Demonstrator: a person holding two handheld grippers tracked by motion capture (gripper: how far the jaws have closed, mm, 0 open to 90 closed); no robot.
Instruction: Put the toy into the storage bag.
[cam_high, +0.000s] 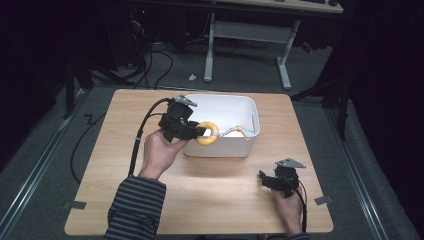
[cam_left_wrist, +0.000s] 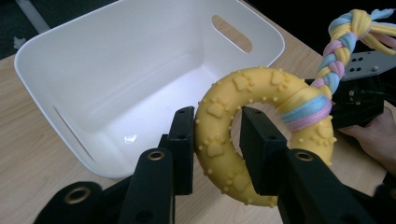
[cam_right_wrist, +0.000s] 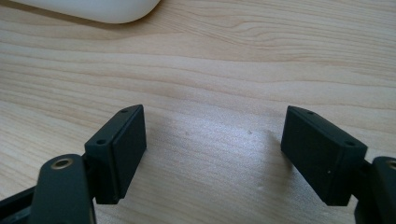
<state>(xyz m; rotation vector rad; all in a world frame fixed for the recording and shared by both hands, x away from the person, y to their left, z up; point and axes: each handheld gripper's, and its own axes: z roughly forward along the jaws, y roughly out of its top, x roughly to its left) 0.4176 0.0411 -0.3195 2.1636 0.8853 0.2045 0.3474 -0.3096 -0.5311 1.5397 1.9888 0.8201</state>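
We hold the left gripper (cam_high: 199, 131) over the near left rim of the white bin (cam_high: 248, 106), its jaws pinching the yellow ring (cam_high: 207, 133). In the left gripper view the ring (cam_left_wrist: 261, 135) sits with one jaw on its outer edge and the other through its hole, both pressed to the rubber. A braided rope (cam_left_wrist: 337, 51) in pink, blue and yellow is looped round the ring and trails off to the right; from above the rope (cam_high: 235, 130) hangs over the inside of the bin. The ring is raised off the table (cam_high: 125, 150), level with the bin's rim, at its near left corner.

Our right gripper (cam_high: 265, 180) rests low on the table, near right of the bin and well apart from it. In the right gripper view its jaws stand spread wide with only bare wood (cam_right_wrist: 210, 60) between them, and a corner of the bin (cam_right_wrist: 93, 10) shows at the far left.
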